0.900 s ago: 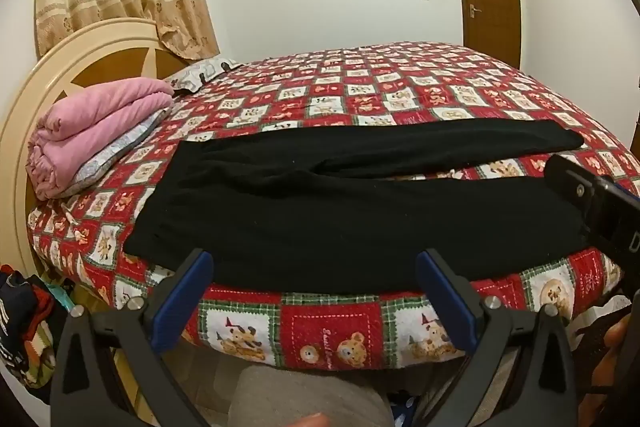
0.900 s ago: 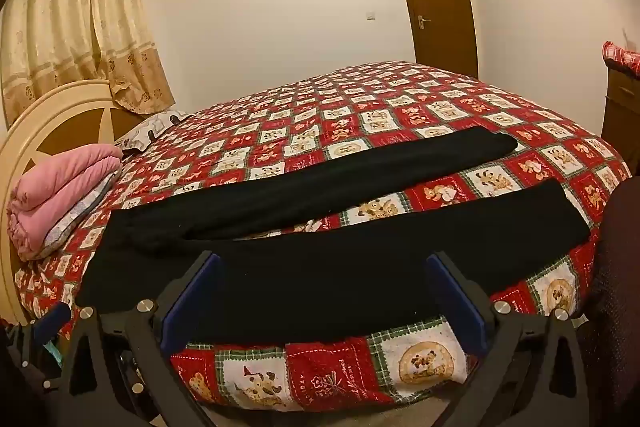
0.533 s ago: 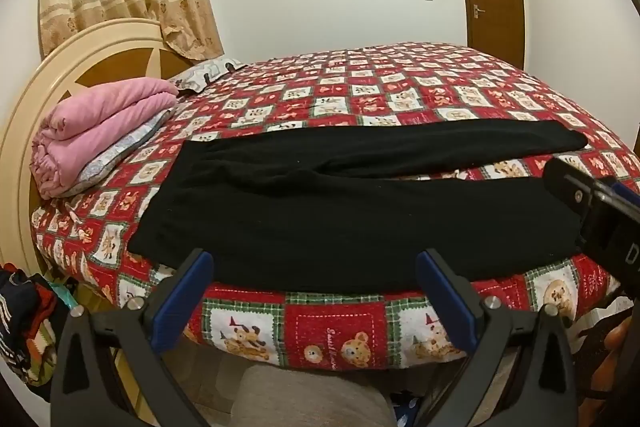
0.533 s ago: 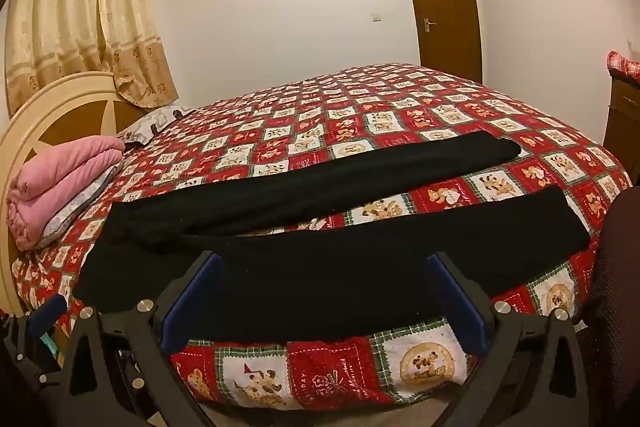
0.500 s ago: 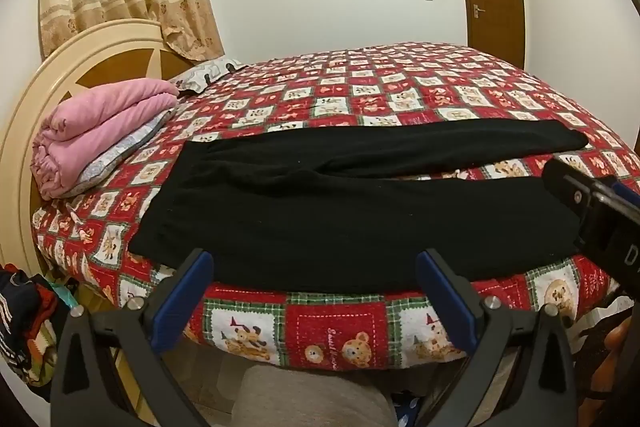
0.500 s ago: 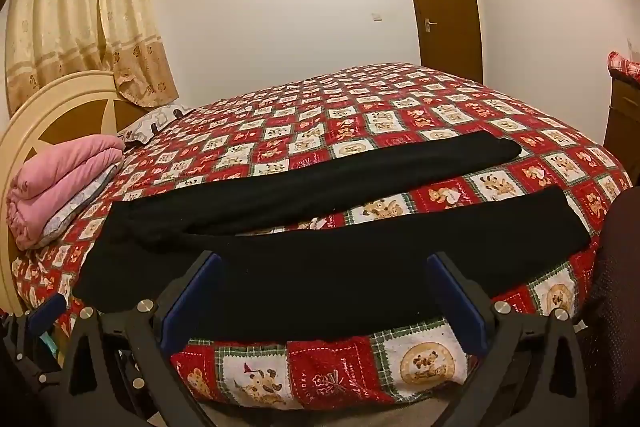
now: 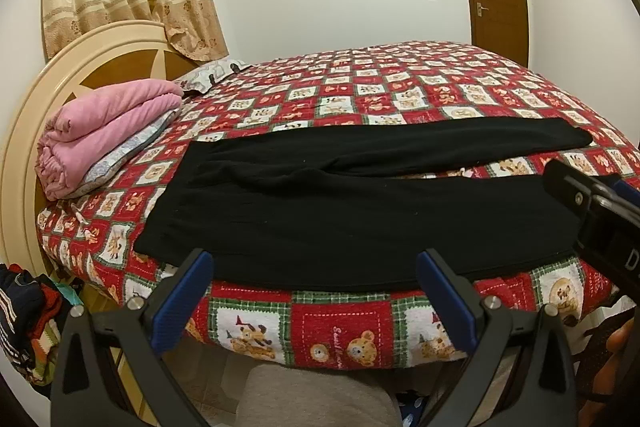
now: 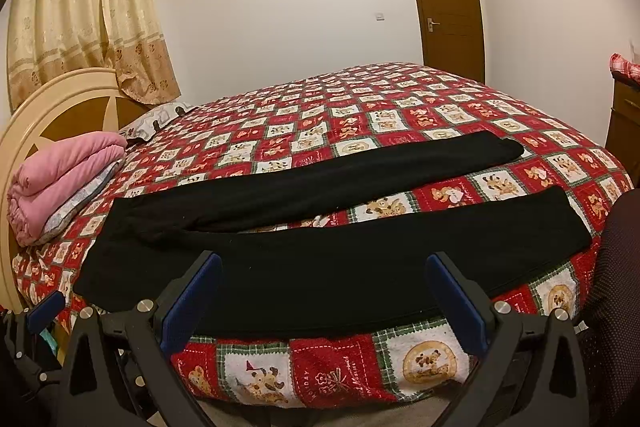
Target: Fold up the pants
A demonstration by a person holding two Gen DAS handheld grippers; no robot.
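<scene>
Black pants (image 7: 340, 211) lie flat on the bed, waistband to the left, both legs stretched to the right with a strip of bedspread between them. The right wrist view shows the same pants (image 8: 320, 267) along the near bed edge. My left gripper (image 7: 314, 279) hangs open in front of the bed edge near the waist end, nothing between its blue pads. Further right, my right gripper (image 8: 324, 283) is open too, before the near leg, empty. Part of the right gripper's body (image 7: 600, 215) shows at the right edge of the left wrist view.
The bed carries a red patchwork bedspread (image 7: 400, 95) with bear prints. A folded pink blanket (image 7: 108, 131) rests on a pillow by the cream headboard (image 7: 36, 115). A heap of clothes (image 7: 24, 319) lies on the floor at left. A brown door (image 8: 448, 7) stands closed behind.
Both views have drifted slightly toward the right along the bed edge. The pants lie as before and both grippers stay open.
</scene>
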